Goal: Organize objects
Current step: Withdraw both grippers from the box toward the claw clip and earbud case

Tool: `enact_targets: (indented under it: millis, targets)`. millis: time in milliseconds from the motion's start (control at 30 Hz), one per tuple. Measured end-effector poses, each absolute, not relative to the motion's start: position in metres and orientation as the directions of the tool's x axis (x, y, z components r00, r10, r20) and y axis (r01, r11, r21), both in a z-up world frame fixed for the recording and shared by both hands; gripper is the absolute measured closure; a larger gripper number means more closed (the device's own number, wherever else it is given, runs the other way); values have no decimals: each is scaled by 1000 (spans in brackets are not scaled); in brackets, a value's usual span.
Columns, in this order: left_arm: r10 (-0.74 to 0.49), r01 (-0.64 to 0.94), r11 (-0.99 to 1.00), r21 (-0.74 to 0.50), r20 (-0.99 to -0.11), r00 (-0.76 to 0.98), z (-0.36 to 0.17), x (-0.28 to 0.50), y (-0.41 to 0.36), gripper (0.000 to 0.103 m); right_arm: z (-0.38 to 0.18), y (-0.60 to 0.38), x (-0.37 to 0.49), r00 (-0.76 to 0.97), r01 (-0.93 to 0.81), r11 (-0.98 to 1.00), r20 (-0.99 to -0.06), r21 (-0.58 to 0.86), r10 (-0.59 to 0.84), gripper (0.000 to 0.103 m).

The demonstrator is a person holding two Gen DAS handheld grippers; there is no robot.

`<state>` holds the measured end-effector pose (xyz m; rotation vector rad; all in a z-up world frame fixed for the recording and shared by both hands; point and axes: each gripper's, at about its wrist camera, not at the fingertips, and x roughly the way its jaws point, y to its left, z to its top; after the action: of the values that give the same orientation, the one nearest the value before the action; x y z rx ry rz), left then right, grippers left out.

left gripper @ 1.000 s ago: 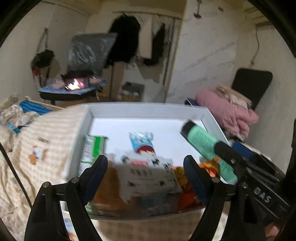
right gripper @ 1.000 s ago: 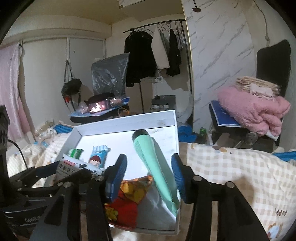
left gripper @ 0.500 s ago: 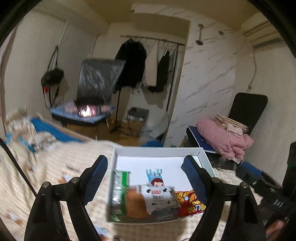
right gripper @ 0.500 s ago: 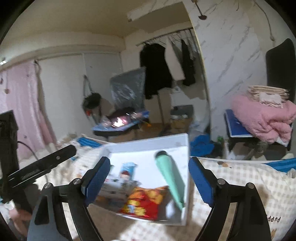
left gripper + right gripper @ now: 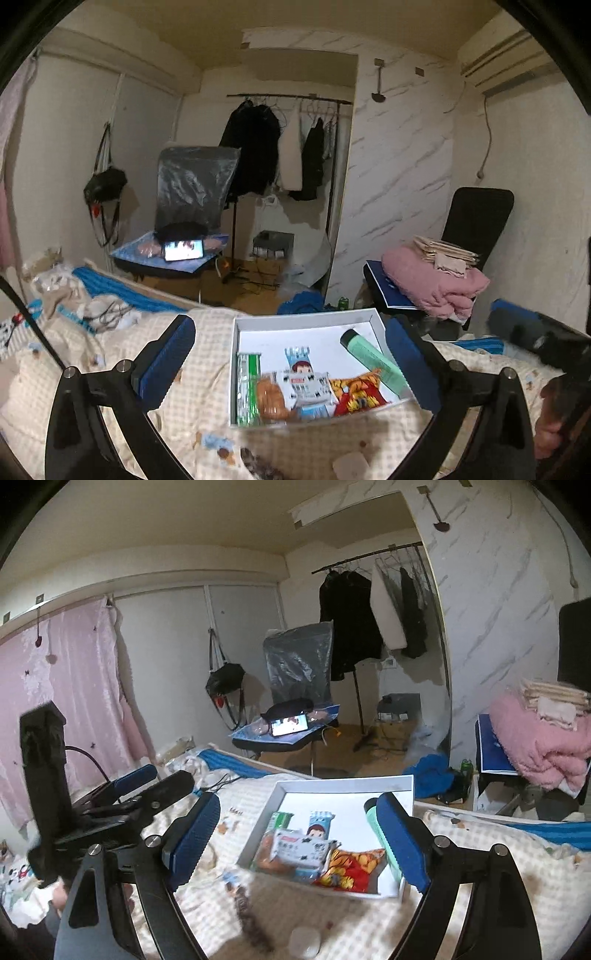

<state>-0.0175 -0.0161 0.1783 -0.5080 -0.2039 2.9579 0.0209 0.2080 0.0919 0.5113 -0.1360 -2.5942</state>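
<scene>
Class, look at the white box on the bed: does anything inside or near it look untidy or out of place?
Inside the white box the snack packets overlap in a heap. A dark smear stains the checked bedcover.

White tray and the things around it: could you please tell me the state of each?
White tray: lidless, resting on the bed.
Green tube: lying flat in the tray, capped.
Phone: screen lit.
Left gripper: fingers opening, nothing between them.
Right gripper: open, empty.
</scene>
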Motion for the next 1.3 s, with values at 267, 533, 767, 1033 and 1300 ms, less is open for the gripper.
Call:
enact_targets:
  millis: [267,533,767,1033,1300]
  targets:
    - [92,11,-964,-266,-372,-923,122,21,-49,0,81,206,57,-824,427,-841,-241,333,-514,0]
    - [90,46,-975,-218,-576,-812,62,-24,-36,0,18,191,43,-831,401,-897,-339,186,-441,0]
    - [91,15,-988,-151,-667,-740,30,-39,-13,0,-33,216,7,-745,387,-854,-429,346,-511,0]
    - [131,-15,-985,-170,-701,-701,4,-40,-6,0,-48,219,6,-738,374,-853,-439,365,-512,0]
    - [176,-8,-975,-222,-751,-636,-20,-49,-7,0,-58,201,9,-716,398,-838,-444,374,-539,0]
